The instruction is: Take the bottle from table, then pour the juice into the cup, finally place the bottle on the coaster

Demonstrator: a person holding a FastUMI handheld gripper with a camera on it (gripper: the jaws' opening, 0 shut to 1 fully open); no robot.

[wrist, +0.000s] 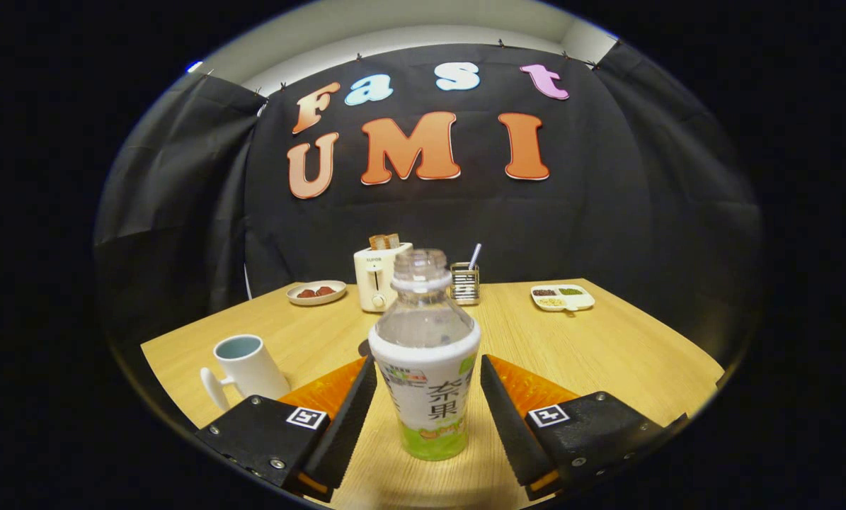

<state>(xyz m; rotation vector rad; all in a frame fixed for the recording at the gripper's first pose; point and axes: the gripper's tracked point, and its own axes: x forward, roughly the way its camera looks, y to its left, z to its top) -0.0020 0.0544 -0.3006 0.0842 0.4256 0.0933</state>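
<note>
The gripper point(428, 379) is closest to us, low in the middle of the picture, and its two fingers point(348, 418) are spread wide apart. The bottle point(425, 358) stands straight up between them on the table point(628, 347). There is a small gap on each side of the bottle, so the fingers are not pressing on it. The bottle has no cap on top. Its upper part is clear and its lower part has a white and green wrap. The big wooden table fills the lower half of the picture. At the lower left of the picture, just beside the left finger, stands a white cup point(246, 368) with its handle pointing toward us; the inside looks pale blue. A small dark round thing point(364, 348) peeks out from behind the bottle on its left; I cannot tell what it is. Far back on the table, just above the bottle's top, stands a white toaster point(378, 276) with toast point(384, 241) sticking out. Right of the toaster is a small wire holder point(465, 283) with a stick-like thing in it. Left of the toaster sits a little plate point(316, 292) with something red on it. At the right side of the far table edge is a white tray point(563, 297) with small heaps of food.
</note>
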